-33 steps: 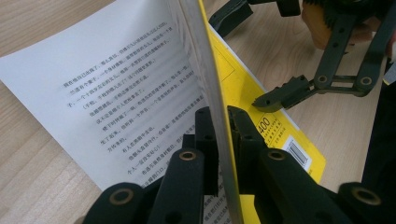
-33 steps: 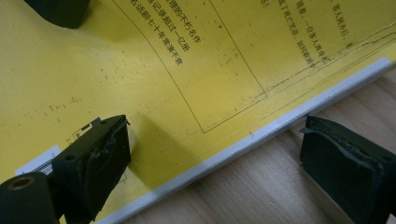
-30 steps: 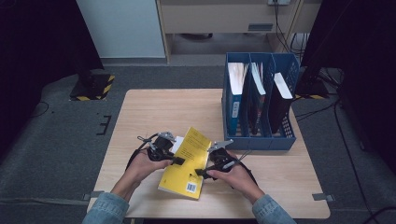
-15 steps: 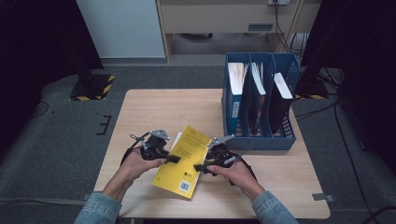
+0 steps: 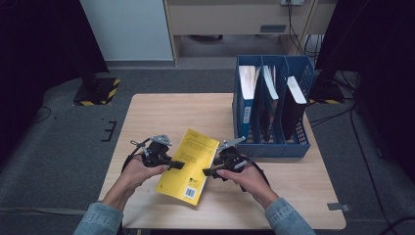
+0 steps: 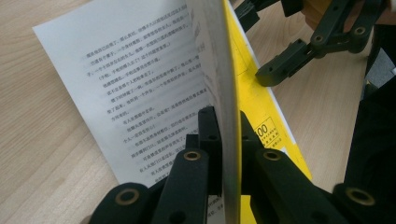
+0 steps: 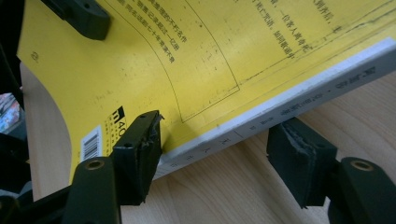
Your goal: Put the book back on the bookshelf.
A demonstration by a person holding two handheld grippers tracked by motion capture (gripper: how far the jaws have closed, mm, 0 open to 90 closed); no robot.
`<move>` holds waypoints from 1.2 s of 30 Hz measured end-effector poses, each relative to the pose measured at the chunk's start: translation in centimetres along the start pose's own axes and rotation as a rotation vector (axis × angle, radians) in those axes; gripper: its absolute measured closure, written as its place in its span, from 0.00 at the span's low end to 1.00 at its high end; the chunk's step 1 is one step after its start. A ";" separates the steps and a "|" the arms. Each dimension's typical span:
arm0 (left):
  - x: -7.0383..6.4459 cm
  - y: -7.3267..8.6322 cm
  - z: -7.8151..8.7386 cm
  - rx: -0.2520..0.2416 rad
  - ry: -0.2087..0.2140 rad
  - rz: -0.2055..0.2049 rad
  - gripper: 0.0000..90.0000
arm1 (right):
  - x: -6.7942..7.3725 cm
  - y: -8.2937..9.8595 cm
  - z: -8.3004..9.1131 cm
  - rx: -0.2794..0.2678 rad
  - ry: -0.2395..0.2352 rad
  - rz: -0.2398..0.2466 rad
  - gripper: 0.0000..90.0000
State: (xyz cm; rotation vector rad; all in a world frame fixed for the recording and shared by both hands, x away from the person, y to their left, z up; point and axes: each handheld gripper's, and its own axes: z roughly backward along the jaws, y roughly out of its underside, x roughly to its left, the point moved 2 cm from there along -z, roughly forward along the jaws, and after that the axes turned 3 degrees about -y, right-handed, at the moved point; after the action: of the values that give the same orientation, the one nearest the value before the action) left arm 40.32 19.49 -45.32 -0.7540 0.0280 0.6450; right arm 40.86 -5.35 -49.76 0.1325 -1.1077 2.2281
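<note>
Yellow book (image 5: 188,165) edge in left gripper (image 5: 177,165).

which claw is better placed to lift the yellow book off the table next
Left, probably. The left claw is shut on the yellow book at its cover edge, while the right claw stands open at the spine, gripping nothing.

Blue three-slot file rack (image 5: 274,147): just beyond and to the right of the right gripper (image 5: 208,171), with upright books (image 5: 248,81) in each slot. Wooden table (image 5: 166,112) lies under both grippers. Hazard-striped base (image 5: 95,92): on the floor, well beyond and left of the left gripper (image 5: 178,165).
</note>
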 end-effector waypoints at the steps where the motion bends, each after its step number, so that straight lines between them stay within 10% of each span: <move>1: 0.1 0.1 0.1 0.003 0.001 -0.005 0.96 | 0.1 -0.1 0.1 -0.004 -0.003 0.000 0.41; 22: 0.0 -0.3 1.1 -0.032 0.000 -0.012 0.95 | 1.7 -3.1 1.0 0.032 -0.044 0.073 0.45; 36: -0.2 -0.7 0.8 -0.031 -0.033 -0.022 0.94 | 2.0 -4.6 1.0 0.090 0.030 0.113 0.50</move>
State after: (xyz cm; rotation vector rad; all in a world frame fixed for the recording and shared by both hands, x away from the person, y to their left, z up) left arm 40.39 19.57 -44.22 -0.7726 -0.0213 0.6378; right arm 41.79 -3.08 -45.25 0.0761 -1.0222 2.3737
